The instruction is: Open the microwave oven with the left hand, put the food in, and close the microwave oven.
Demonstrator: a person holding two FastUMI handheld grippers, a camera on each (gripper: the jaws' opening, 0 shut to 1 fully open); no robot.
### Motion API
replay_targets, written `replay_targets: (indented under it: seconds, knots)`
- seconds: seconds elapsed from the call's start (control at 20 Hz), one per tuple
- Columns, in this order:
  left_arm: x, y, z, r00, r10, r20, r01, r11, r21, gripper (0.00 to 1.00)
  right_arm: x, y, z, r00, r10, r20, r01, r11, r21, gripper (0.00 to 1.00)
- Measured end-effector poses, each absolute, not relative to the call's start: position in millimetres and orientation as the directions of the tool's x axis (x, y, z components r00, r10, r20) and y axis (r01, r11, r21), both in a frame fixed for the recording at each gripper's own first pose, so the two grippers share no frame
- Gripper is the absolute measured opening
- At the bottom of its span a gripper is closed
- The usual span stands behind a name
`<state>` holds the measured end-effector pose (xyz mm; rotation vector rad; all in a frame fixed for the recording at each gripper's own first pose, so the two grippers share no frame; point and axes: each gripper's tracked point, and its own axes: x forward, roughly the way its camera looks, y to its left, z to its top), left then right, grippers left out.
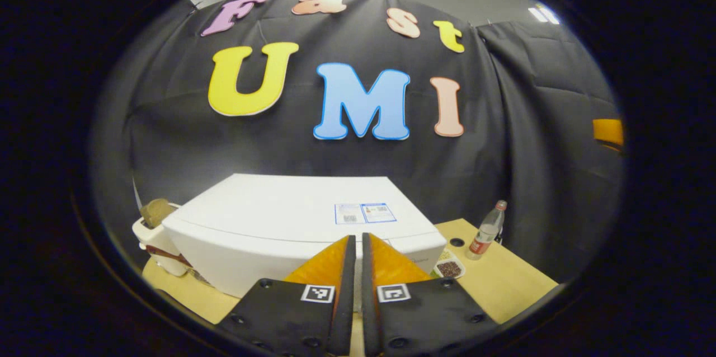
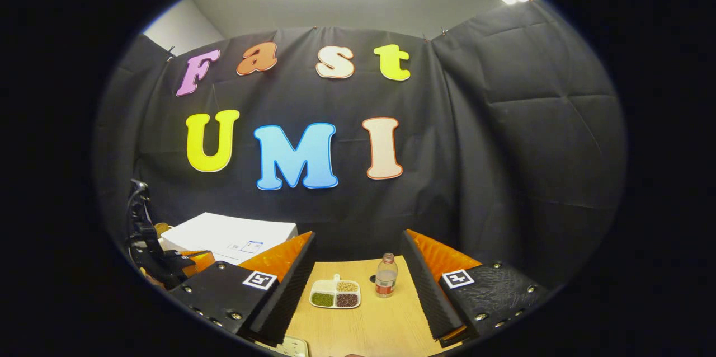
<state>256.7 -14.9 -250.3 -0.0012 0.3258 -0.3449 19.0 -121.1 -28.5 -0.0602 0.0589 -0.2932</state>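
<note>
The white microwave (image 1: 291, 217) stands on the wooden table (image 1: 506, 284), seen from above its front edge, and its door looks closed. My left gripper (image 1: 358, 238) hovers over that front edge, shut with nothing between its fingers. The food, a white divided tray (image 1: 449, 267) with beans and grains, lies on the table just right of the microwave. In the right gripper view the tray (image 2: 335, 294) lies between the fingers of my right gripper (image 2: 358, 235), which is open and held above it. The microwave (image 2: 232, 234) and the left gripper (image 2: 187, 261) sit at the left of that view.
A plastic water bottle (image 1: 488, 229) stands behind the tray, by a small hole in the table; in the right gripper view the bottle (image 2: 386, 275) is right of the tray. A white toaster (image 1: 155, 234) holding bread sits left of the microwave. Black cloth walls the back and right.
</note>
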Motion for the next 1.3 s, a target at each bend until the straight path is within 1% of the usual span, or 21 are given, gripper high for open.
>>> replay_targets:
  seconds: [0.05,0.1,0.2,0.25,0.4,0.45,0.55,0.6,0.65,0.7,0.75,0.8,0.85,0.9,1.0,1.05,1.1,1.15,1.2,1.25,1.3]
  knots:
    - [249,-13,-229,0.894,-0.345,-0.285,0.344,0.937,-0.058,0.41,19,-115,-25,0.957,-0.286,-0.041,0.283,0.957,-0.068,0.92]
    - [244,-9,-208,0.900,-0.351,-0.259,0.348,0.936,-0.056,0.60,18,-109,-22,0.960,-0.279,-0.034,0.276,0.959,-0.068,0.92]
    - [231,6,-162,0.928,-0.315,-0.200,0.313,0.949,-0.043,0.97,14,-95,-18,0.964,-0.265,-0.029,0.262,0.962,-0.075,0.92]
    - [221,11,-141,0.937,-0.301,-0.179,0.299,0.953,-0.042,0.95,11,-88,-15,0.966,-0.258,-0.025,0.255,0.964,-0.079,0.92]
    - [193,30,-80,0.957,-0.258,-0.132,0.254,0.966,-0.040,0.96,6,-66,-4,0.971,-0.241,-0.010,0.239,0.967,-0.084,0.92]
    - [186,34,-64,0.961,-0.249,-0.123,0.245,0.968,-0.050,0.95,3,-58,1,0.972,-0.236,-0.004,0.234,0.968,-0.087,0.92]
    - [168,41,-42,0.962,-0.246,-0.116,0.239,0.968,-0.073,0.98,2,-42,12,0.975,-0.223,0.011,0.223,0.970,-0.093,0.92]
    - [159,43,-32,0.964,-0.244,-0.109,0.236,0.969,-0.076,0.93,2,-35,16,0.976,-0.216,0.016,0.217,0.971,-0.096,0.92]
    - [151,48,-24,0.966,-0.240,-0.097,0.234,0.970,-0.072,0.98,0,-28,18,0.978,-0.208,0.015,0.208,0.973,-0.103,0.92]
    - [146,49,-17,0.968,-0.238,-0.084,0.234,0.971,-0.057,0.98,-1,-21,21,0.980,-0.197,0.014,0.198,0.974,-0.108,0.92]
    - [141,52,-11,0.970,-0.232,-0.078,0.230,0.972,-0.041,0.98,-2,-13,24,0.983,-0.182,0.017,0.183,0.977,-0.109,0.92]
    - [136,52,-9,0.970,-0.231,-0.076,0.229,0.973,-0.032,0.95,-1,-6,25,0.985,-0.170,0.018,0.171,0.978,-0.116,0.92]
    - [133,51,-5,0.970,-0.233,-0.070,0.232,0.972,-0.024,0.98,0,-1,25,0.987,-0.161,0.017,0.162,0.979,-0.122,0.92]
    - [129,51,0,0.971,-0.231,-0.057,0.230,0.973,-0.023,0.95,2,4,26,0.989,-0.150,0.014,0.151,0.981,-0.125,0.92]
    - [122,49,7,0.972,-0.231,-0.034,0.230,0.972,-0.038,0.95,4,11,33,0.990,-0.140,0.022,0.141,0.983,-0.121,0.92]
    - [119,50,6,0.973,-0.229,-0.035,0.228,0.973,-0.045,0.98,3,14,36,0.990,-0.137,0.028,0.139,0.984,-0.111,0.92]
    - [117,51,3,0.973,-0.229,-0.039,0.227,0.973,-0.048,0.93,3,17,38,0.990,-0.134,0.032,0.137,0.985,-0.103,0.92]
    - [115,54,1,0.973,-0.227,-0.045,0.225,0.973,-0.048,0.98,3,20,38,0.991,-0.131,0.034,0.134,0.986,-0.098,0.92]
    - [115,56,0,0.974,-0.221,-0.047,0.219,0.975,-0.044,0.95,3,21,38,0.991,-0.127,0.034,0.130,0.987,-0.096,0.92]
    - [115,58,-2,0.975,-0.216,-0.050,0.214,0.976,-0.042,0.98,3,22,37,0.992,-0.122,0.031,0.125,0.988,-0.096,0.92]
    - [114,58,-2,0.976,-0.214,-0.050,0.212,0.976,-0.040,0.93,3,23,35,0.993,-0.119,0.027,0.121,0.988,-0.098,0.92]
